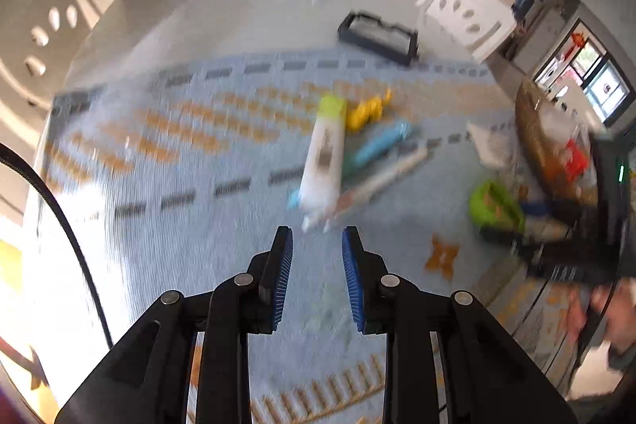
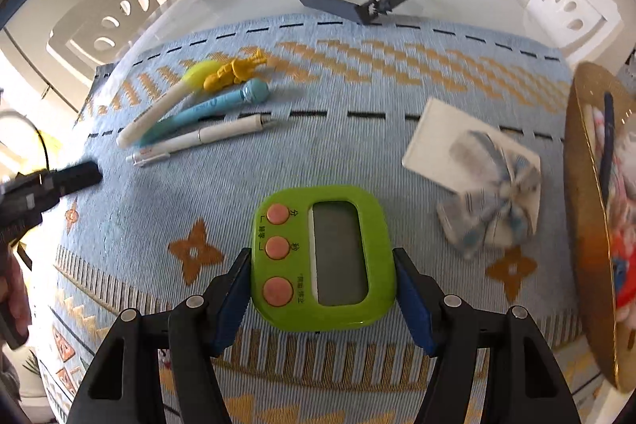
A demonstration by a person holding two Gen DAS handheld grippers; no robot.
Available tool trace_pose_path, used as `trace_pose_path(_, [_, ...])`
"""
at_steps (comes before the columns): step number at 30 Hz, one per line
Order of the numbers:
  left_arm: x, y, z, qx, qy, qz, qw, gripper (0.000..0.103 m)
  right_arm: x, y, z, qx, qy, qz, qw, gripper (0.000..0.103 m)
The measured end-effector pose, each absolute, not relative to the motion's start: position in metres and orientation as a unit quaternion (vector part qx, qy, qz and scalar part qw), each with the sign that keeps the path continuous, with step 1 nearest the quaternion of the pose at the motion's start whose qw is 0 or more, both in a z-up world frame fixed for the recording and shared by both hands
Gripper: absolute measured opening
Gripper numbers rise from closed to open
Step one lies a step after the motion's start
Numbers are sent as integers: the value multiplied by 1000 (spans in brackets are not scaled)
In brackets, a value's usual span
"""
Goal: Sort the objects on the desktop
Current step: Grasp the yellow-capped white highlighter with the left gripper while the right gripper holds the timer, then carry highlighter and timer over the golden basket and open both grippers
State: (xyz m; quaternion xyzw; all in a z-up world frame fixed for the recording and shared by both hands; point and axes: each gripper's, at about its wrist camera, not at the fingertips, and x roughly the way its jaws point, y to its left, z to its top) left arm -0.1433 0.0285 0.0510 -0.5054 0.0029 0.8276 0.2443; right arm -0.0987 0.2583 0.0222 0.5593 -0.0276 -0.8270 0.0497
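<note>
Right wrist view: the right gripper [image 2: 322, 299] has its blue pads clamped on both sides of the green timer [image 2: 324, 257], just above the woven mat [image 2: 357, 86]. It's a light, rigid plastic shell, likely slick, so flat side edges are the place to squeeze. The left gripper [image 1: 317, 273] hangs open and empty, aimed at the pens [image 1: 330, 161] nearby
</note>
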Motion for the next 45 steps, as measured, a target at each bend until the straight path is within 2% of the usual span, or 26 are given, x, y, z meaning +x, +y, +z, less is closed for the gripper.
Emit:
trace_pose_path(1, [-152,33,55,-503,2,827,251,35,-98,259,23,559,-30,-827,48,66])
trace_pose_path(6, [-195,59,51,-515,33,818,253,40,-98,262,23,560,-28,-827,42,66])
trace_pose_path(10, [-222,73,22,-550,63,795,249,40,-98,262,19,562,-26,-826,39,66])
trace_pose_path(16, [-218,87,19,-518,106,809,256,40,-100,251,16,556,15,-830,35,70])
trace_pose_path(17, [-215,92,18,-509,122,813,254,39,-102,249,16,554,24,-831,34,70])
trace_pose_path(18, [-210,96,18,-498,142,819,250,26,-103,248,16,553,27,-832,36,70])
trace_pose_path(19, [-206,97,19,-489,149,821,253,21,-105,248,16,552,27,-833,36,70])
trace_pose_path(22, [-199,89,26,-477,120,833,255,21,-107,251,16,550,19,-834,38,66])
trace_pose_path(30, [-152,39,66,-458,28,860,223,21,-94,257,30,541,-41,-838,57,66])
trace_pose_path(38, [-61,-23,82,-465,-8,870,163,21,-51,214,58,527,-14,-843,108,66])
trace_pose_path(45, [6,-71,67,-484,-66,864,121,21,-6,160,66,533,36,-831,158,66])
